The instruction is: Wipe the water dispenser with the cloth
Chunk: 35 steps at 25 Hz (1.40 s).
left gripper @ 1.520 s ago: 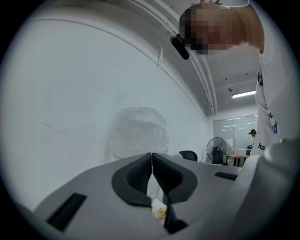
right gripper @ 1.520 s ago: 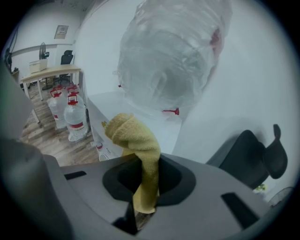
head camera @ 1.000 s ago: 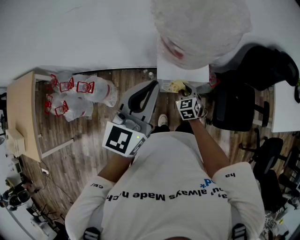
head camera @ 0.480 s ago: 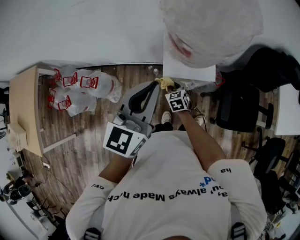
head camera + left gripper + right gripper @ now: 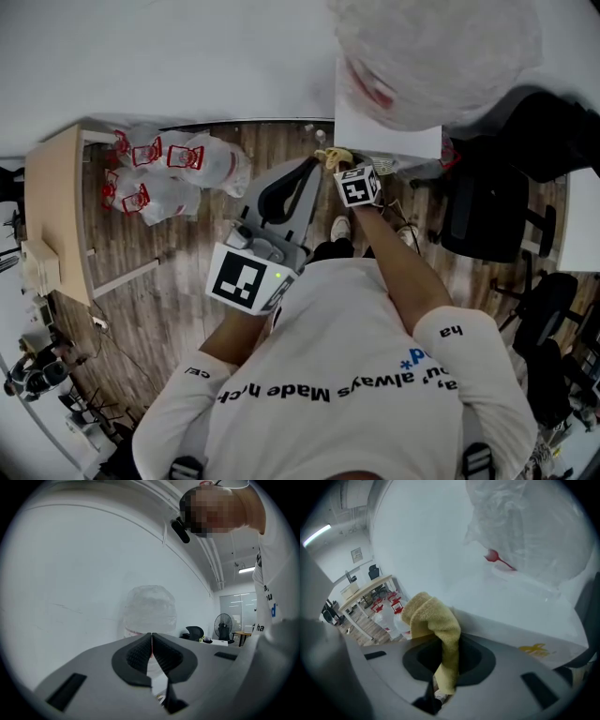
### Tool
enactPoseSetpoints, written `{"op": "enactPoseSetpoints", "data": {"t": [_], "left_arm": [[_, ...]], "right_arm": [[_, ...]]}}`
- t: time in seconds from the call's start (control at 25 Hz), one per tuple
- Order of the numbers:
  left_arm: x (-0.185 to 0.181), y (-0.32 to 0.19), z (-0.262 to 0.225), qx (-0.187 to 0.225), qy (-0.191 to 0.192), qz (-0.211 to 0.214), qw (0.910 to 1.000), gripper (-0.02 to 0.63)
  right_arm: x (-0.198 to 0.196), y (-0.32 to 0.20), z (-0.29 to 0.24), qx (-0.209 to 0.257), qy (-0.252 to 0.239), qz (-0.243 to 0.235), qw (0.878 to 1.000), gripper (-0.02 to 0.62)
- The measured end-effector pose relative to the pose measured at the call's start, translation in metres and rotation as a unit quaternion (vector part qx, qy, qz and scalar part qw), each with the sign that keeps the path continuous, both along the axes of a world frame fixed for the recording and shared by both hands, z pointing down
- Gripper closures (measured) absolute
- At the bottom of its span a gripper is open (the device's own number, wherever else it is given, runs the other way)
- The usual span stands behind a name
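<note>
My right gripper [image 5: 446, 660] pinches the cloth [image 5: 432, 618] close before the water dispenser [image 5: 506, 616], whose white body lies straight ahead of its fingers [image 5: 476, 656]; my left gripper [image 5: 151, 653], fingers pressed together and empty, hangs farther from it.

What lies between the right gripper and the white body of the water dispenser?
The yellow cloth, clamped by the right gripper; its folded end sticks out toward the water dispenser. The right gripper view shows this best.
</note>
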<state>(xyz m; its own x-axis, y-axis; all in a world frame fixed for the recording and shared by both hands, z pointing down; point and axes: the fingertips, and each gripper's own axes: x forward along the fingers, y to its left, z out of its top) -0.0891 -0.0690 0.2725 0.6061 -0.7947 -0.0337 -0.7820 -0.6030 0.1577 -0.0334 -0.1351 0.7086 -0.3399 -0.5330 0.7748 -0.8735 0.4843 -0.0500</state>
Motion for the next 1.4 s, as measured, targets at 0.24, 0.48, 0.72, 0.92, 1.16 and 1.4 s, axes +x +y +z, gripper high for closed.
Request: {"op": "enactPoseSetpoints", "data": {"t": [0.24, 0.48, 0.72, 0.92, 1.16, 1.4], "left_arm": [[0.004, 0.002, -0.001, -0.001, 0.001, 0.003, 1.0000, 0.583], [0.011, 0.000, -0.004, 0.003, 0.006, 0.006, 1.0000, 0.583], [0.019, 0.002, -0.005, 0.002, 0.006, 0.012, 0.9999, 0.583], [0.025, 0.002, -0.005, 0.003, 0.007, 0.016, 0.9998, 0.583], [0.032, 0.004, -0.006, 0.004, 0.007, 0.021, 0.9997, 0.583], [0.037, 0.006, -0.009, 0.008, 0.009, 0.025, 0.9996, 0.583]], "right_arm": [[0.004, -0.001, -0.002, -0.004, -0.015, 0.010, 1.000, 0.538], [0.015, -0.001, -0.005, -0.004, -0.020, 0.019, 1.000, 0.538], [0.028, 0.001, -0.007, -0.009, -0.023, 0.030, 0.999, 0.538], [0.040, 0.001, -0.008, -0.011, -0.024, 0.039, 0.999, 0.538], [0.052, 0.002, -0.009, -0.010, -0.023, 0.045, 0.999, 0.538], [0.069, 0.004, -0.010, -0.010, -0.018, 0.057, 0.998, 0.538]]}}
